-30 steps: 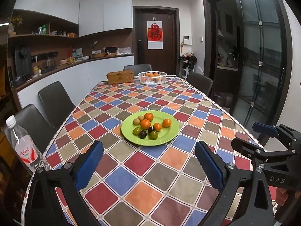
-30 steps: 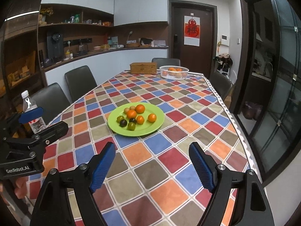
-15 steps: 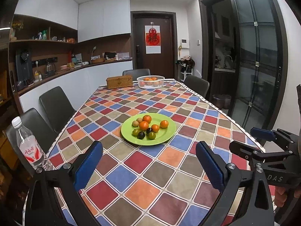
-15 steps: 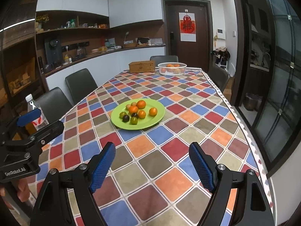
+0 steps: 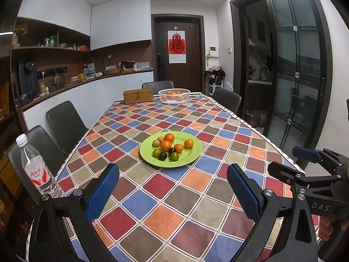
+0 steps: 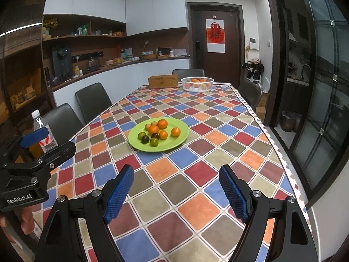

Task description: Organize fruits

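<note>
Left gripper [image 5: 173, 183] and right gripper [image 6: 176, 187] spread wide, empty, hovering short of green plate [image 5: 192, 157]. Mixed fruits [image 5: 168, 146] clustered mid-plate, touching. Risk: nudging neighbours, rolling round fruit off plate.

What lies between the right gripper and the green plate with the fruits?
Nothing: between the right gripper and the green plate is only bare checkered tablecloth, as the right wrist view shows.
</note>
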The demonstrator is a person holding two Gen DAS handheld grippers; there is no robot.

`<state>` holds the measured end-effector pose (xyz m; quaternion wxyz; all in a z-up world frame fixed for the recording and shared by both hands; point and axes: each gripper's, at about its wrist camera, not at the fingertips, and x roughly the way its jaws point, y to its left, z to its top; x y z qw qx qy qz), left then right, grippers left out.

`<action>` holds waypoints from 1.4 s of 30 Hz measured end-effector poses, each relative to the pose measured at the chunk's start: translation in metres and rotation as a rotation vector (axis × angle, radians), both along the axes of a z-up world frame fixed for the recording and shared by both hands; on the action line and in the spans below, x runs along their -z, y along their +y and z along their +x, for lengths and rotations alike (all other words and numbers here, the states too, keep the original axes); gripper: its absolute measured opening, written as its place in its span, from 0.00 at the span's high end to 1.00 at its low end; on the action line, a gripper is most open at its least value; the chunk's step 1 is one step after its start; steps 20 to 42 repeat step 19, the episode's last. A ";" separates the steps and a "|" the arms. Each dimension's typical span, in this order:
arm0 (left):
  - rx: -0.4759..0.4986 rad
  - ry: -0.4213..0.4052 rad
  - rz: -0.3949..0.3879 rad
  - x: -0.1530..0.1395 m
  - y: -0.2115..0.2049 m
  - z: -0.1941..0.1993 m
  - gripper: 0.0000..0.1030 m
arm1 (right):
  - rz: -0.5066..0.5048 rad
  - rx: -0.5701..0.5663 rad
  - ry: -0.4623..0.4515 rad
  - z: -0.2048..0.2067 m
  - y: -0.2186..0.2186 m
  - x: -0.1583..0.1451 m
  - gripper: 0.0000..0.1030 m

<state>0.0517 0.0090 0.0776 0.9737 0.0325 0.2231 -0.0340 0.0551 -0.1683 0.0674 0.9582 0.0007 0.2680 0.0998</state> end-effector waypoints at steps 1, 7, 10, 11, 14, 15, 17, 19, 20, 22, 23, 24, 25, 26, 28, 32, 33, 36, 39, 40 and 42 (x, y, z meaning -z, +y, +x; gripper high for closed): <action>0.001 0.000 -0.001 0.000 0.000 -0.001 0.00 | 0.001 0.001 0.001 0.000 0.000 0.000 0.21; -0.002 -0.005 -0.007 0.001 0.000 -0.007 0.00 | 0.003 0.000 -0.001 -0.001 -0.001 0.000 0.21; -0.007 -0.004 -0.012 0.000 0.000 -0.009 0.00 | 0.000 0.002 -0.001 -0.001 -0.001 -0.001 0.21; -0.006 -0.003 -0.013 0.001 0.000 -0.010 0.00 | -0.001 0.003 0.000 -0.001 -0.001 0.000 0.21; -0.006 -0.002 -0.018 0.001 0.000 -0.011 0.00 | 0.001 0.001 0.004 -0.003 -0.001 0.000 0.21; -0.006 -0.002 -0.019 0.001 0.000 -0.012 0.00 | 0.001 0.000 0.006 -0.003 -0.002 0.000 0.21; -0.011 0.000 -0.013 0.001 0.000 -0.010 0.00 | 0.000 0.002 0.007 -0.003 -0.002 0.001 0.21; -0.018 0.001 -0.011 0.003 -0.001 -0.009 0.00 | -0.002 0.004 0.011 -0.003 -0.002 0.002 0.21; -0.018 0.001 -0.011 0.003 -0.001 -0.009 0.00 | -0.002 0.004 0.011 -0.003 -0.002 0.002 0.21; -0.018 0.001 -0.011 0.003 -0.001 -0.009 0.00 | -0.002 0.004 0.011 -0.003 -0.002 0.002 0.21; -0.018 0.001 -0.011 0.003 -0.001 -0.009 0.00 | -0.002 0.004 0.011 -0.003 -0.002 0.002 0.21; -0.018 0.001 -0.011 0.003 -0.001 -0.009 0.00 | -0.002 0.004 0.011 -0.003 -0.002 0.002 0.21; -0.018 0.001 -0.011 0.003 -0.001 -0.009 0.00 | -0.002 0.004 0.011 -0.003 -0.002 0.002 0.21; -0.018 0.001 -0.011 0.003 -0.001 -0.009 0.00 | -0.002 0.004 0.011 -0.003 -0.002 0.002 0.21; -0.018 0.001 -0.011 0.003 -0.001 -0.009 0.00 | -0.002 0.004 0.011 -0.003 -0.002 0.002 0.21; -0.018 0.001 -0.011 0.003 -0.001 -0.009 0.00 | -0.002 0.004 0.011 -0.003 -0.002 0.002 0.21; -0.018 0.001 -0.011 0.003 -0.001 -0.009 0.00 | -0.002 0.004 0.011 -0.003 -0.002 0.002 0.21; -0.018 0.001 -0.011 0.003 -0.001 -0.009 0.00 | -0.002 0.004 0.011 -0.003 -0.002 0.002 0.21; -0.018 0.001 -0.011 0.003 -0.001 -0.009 0.00 | -0.002 0.004 0.011 -0.003 -0.002 0.002 0.21; -0.018 0.001 -0.011 0.003 -0.001 -0.009 0.00 | -0.002 0.004 0.011 -0.003 -0.002 0.002 0.21; -0.018 0.001 -0.011 0.003 -0.001 -0.009 0.00 | -0.002 0.004 0.011 -0.003 -0.002 0.002 0.21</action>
